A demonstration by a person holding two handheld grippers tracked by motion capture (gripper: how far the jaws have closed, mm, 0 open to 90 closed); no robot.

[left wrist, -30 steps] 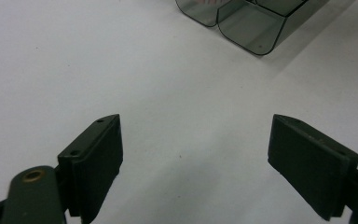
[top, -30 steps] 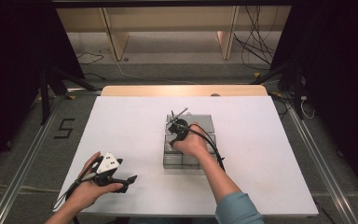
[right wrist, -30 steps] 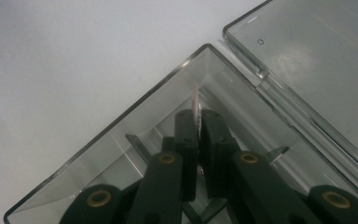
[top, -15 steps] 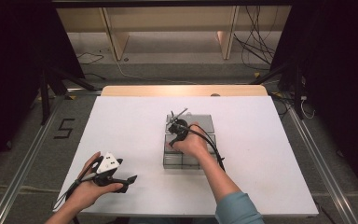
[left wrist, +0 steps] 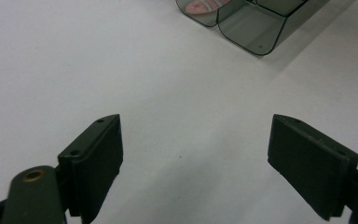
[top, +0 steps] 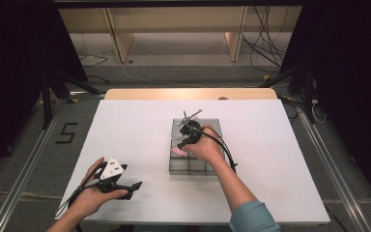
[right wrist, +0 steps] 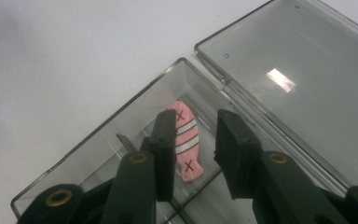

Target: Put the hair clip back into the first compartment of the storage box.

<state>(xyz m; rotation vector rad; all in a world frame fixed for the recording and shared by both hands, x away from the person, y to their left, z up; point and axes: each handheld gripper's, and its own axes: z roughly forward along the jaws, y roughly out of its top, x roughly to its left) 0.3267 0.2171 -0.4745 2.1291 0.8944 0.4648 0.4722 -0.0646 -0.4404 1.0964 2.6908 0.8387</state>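
While my right fingers have just been opening over the box, the pink fish lies free between them, lengthwise along them. My left fingers gape wide, empty, well apart on the desk.

One clear compartment box, one pink striped piece, two grippers

This is looking like a lab or recording studio rather than a home. A white worktop is standing between metal floor rails, with black curtains hanging on both sides of it. Beyond the worktop, loose cables are trailing over the grey floor beneath a wooden bench, and a taped number five is lying left of the worktop.
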